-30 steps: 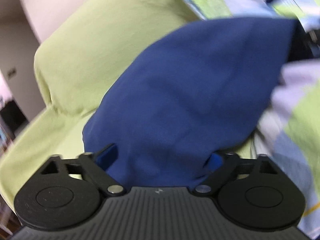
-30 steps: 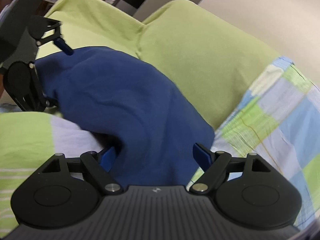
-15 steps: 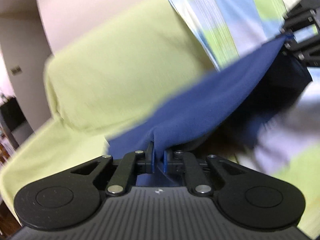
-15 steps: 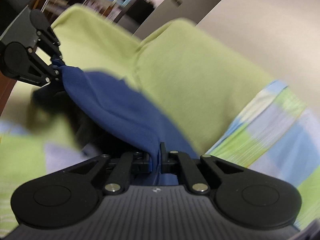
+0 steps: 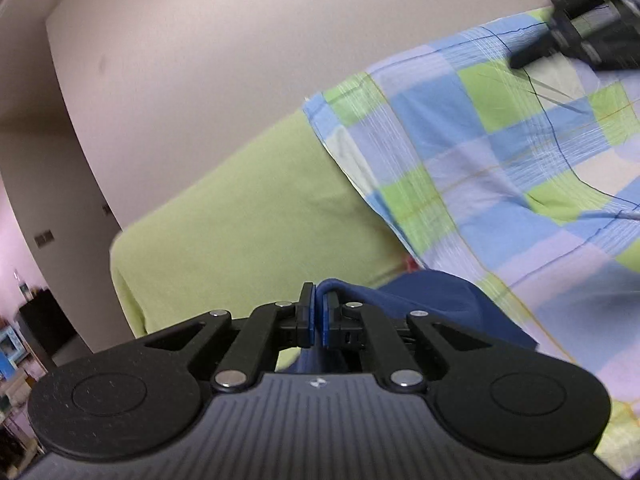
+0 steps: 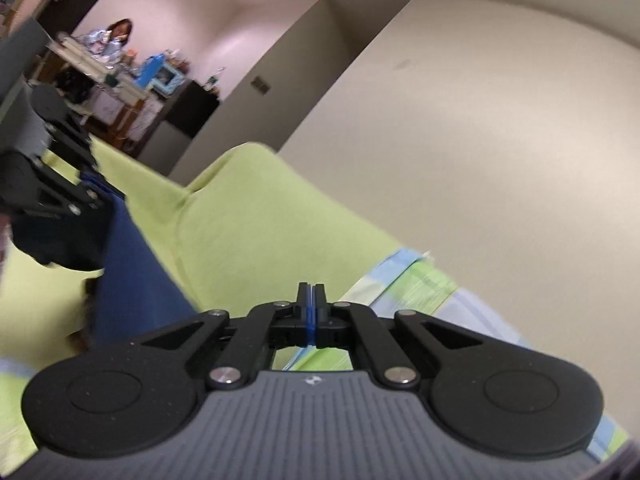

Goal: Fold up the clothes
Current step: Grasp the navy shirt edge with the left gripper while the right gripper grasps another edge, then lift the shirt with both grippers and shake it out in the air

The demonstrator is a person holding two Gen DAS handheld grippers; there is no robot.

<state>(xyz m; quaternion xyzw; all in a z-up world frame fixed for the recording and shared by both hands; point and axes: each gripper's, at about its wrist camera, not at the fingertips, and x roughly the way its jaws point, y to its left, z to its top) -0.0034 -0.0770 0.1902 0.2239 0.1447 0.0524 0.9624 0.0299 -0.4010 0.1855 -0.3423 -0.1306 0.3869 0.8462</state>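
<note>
Both my claws pinch a blue garment above the green sofa.

My left claw (image 5: 319, 312) and right claw (image 6: 309, 314) are clamped on the blue garment (image 6: 132, 276) so it hangs open for folding; its top edge seems to run claw to claw, the rest drooping toward the green sofa (image 5: 248, 220).

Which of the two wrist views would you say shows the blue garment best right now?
The right wrist view: the blue garment hangs down from the left gripper. The left wrist view shows only a bunched fold beside its own shut pads.
</note>
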